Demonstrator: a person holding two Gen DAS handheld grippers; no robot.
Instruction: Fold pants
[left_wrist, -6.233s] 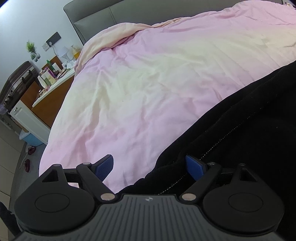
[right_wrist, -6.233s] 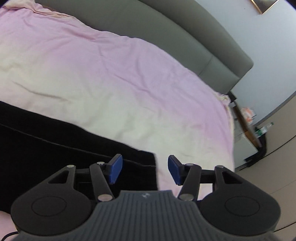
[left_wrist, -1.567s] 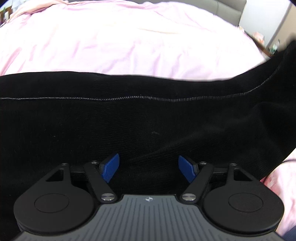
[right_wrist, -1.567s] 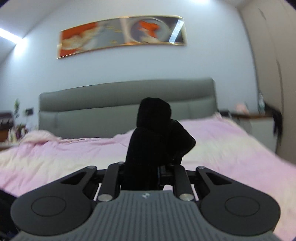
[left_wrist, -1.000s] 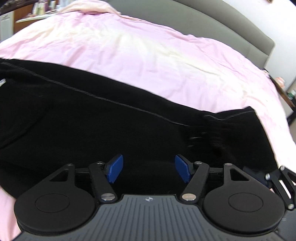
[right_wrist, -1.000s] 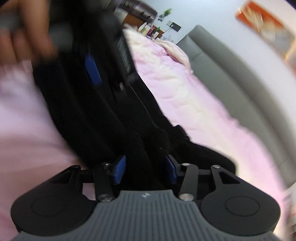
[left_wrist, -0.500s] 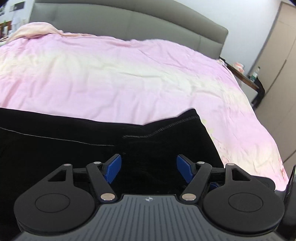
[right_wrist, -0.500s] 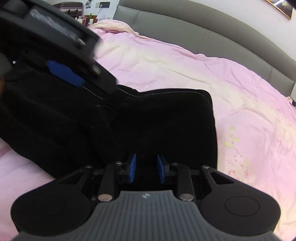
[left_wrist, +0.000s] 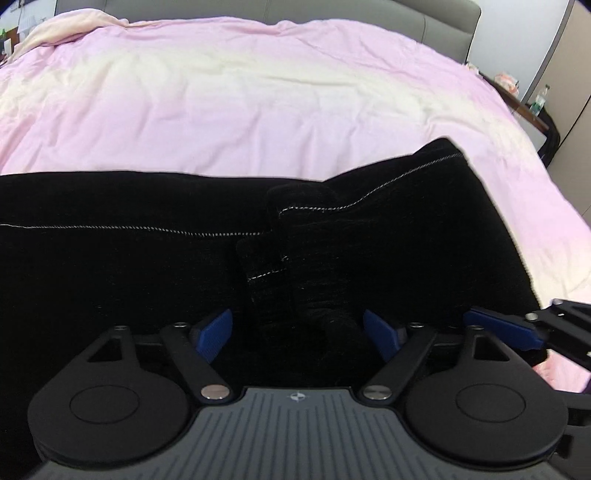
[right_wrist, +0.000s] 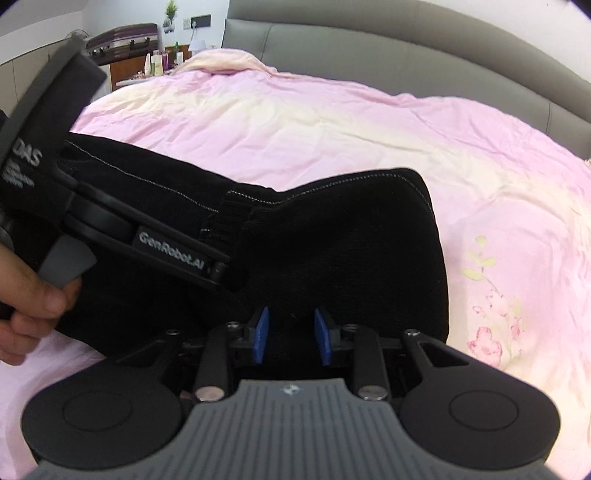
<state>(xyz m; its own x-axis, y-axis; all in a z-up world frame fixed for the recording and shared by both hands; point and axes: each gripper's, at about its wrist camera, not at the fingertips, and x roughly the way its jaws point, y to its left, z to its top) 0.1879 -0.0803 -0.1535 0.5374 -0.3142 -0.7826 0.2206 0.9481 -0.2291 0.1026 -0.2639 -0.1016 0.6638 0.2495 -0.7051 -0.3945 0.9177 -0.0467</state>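
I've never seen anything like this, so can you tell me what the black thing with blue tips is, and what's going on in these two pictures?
That black thing is a gripper, a pinching tool with two blue fingers. A person holds one in each hand. Each has a camera looking out along its fingers, so each picture is taken from one gripper.

One picture is from the left gripper. Its fingers are spread wide, with a bunched bit of the black pants between them, not pinched.

The other is from the right gripper. Its fingers stand a little apart over the cloth, gripping nothing. There you also see the left gripper from the side and the person's left hand holding it.

The pants lie on a bed with a pink duvet, one end folded back over the rest.
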